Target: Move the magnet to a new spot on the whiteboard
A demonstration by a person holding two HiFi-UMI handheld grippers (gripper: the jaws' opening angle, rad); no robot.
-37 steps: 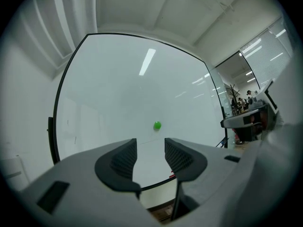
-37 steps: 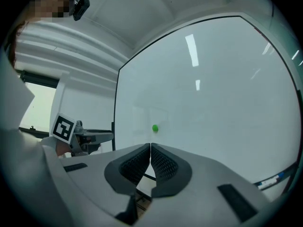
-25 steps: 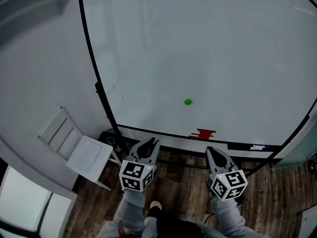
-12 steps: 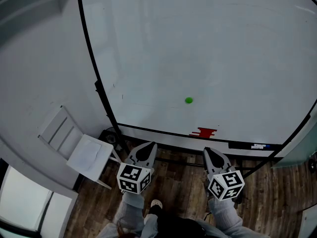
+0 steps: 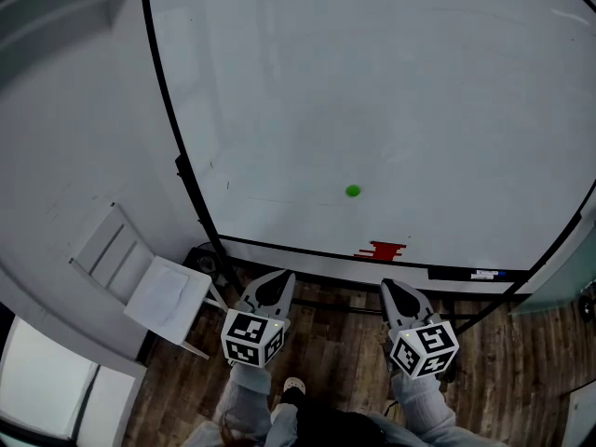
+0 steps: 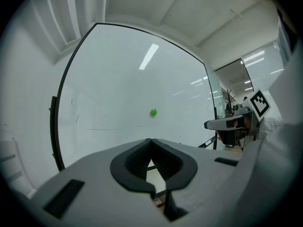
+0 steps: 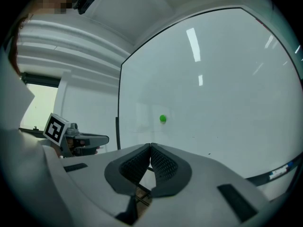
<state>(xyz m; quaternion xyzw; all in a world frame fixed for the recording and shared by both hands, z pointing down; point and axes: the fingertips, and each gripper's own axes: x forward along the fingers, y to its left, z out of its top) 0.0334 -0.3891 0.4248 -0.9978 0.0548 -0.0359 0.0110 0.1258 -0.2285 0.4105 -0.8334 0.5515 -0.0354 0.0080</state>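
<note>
White glossy whiteboard [image 5: 391,82] in a black frame fills the wall ahead. Below its lower edge hang the left gripper [image 5: 282,275] and right gripper [image 5: 389,288], each with jaws pressed together on nothing, well apart from the board. Low on the board sits the small round green magnet [image 5: 353,191]. Reaching it well likely means parting one gripper's jaws first, then closing squarely on the magnet's rim and pulling straight off. The narrow black tray [image 5: 298,250] under the board holds a red block [image 5: 382,250], perhaps an eraser, and a blue-tipped marker [image 5: 484,275].
</note>
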